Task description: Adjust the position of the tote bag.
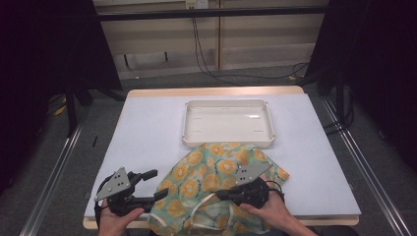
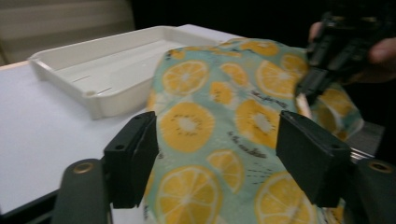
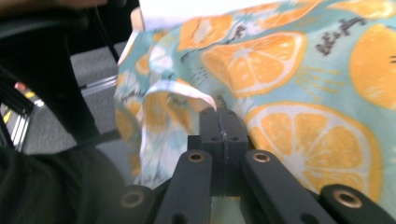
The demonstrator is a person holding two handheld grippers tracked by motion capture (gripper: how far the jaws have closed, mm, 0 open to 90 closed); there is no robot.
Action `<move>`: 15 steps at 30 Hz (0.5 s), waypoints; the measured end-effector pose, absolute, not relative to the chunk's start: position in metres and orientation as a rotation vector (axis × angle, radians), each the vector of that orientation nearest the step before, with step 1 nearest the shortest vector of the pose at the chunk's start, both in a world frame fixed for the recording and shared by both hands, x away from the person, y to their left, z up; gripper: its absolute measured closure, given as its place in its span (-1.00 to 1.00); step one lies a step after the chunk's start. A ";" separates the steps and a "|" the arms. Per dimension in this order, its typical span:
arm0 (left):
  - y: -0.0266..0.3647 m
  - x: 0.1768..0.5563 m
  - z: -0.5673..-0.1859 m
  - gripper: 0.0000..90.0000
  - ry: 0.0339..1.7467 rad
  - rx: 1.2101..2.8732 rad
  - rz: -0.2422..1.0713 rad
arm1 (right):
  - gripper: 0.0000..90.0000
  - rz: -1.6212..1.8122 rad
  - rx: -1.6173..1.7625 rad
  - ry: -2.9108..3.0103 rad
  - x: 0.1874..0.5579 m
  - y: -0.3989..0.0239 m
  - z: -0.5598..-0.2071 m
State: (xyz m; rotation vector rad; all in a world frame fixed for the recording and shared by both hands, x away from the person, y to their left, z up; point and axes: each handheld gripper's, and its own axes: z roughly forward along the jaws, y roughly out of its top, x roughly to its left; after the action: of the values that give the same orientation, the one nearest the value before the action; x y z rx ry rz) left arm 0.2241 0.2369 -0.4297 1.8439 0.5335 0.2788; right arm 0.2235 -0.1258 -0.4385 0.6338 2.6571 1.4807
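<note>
A teal cloth (image 1: 216, 179) printed with orange slices lies crumpled on the near half of the white table, hanging over its front edge. My right gripper (image 1: 220, 195) points left over the cloth's near part. Its jaws are pressed together (image 3: 223, 122) on the cloth's white hem (image 3: 180, 91). My left gripper (image 1: 156, 185) sits at the cloth's left edge, open. In the left gripper view its pads (image 2: 133, 158) stand wide apart around the cloth (image 2: 219, 121) without pressing on it, and the right gripper (image 2: 334, 51) shows at the far right.
An empty white tray (image 1: 227, 142) sits just beyond the cloth at the table's middle, seen too in the left gripper view (image 2: 70, 79). Bare table top (image 1: 147, 128) lies left and right of it. Dark curtains and floor rails flank the table.
</note>
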 end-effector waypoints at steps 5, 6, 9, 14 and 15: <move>0.227 0.226 -0.429 -0.12 0.448 1.843 0.186 | 1.00 1.557 0.630 2.601 0.230 -0.127 -0.422; 0.223 0.226 -0.428 -0.08 0.441 1.846 0.196 | 1.00 1.577 0.631 2.589 0.231 -0.127 -0.419; 0.213 0.227 -0.426 0.00 0.402 1.860 0.180 | 1.00 1.599 0.621 2.562 0.233 -0.128 -0.410; 0.202 0.227 -0.427 0.18 0.366 1.871 0.138 | 1.00 1.622 0.612 2.529 0.238 -0.129 -0.399; 0.201 0.227 -0.427 0.19 0.362 1.869 0.138 | 1.00 1.624 0.613 2.524 0.239 -0.129 -0.398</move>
State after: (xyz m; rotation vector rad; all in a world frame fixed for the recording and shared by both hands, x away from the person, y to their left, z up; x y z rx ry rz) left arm 0.2271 0.2005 -0.4273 1.8689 0.3620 0.1377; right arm 0.2394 -0.1289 -0.3978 0.6132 2.5244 1.6239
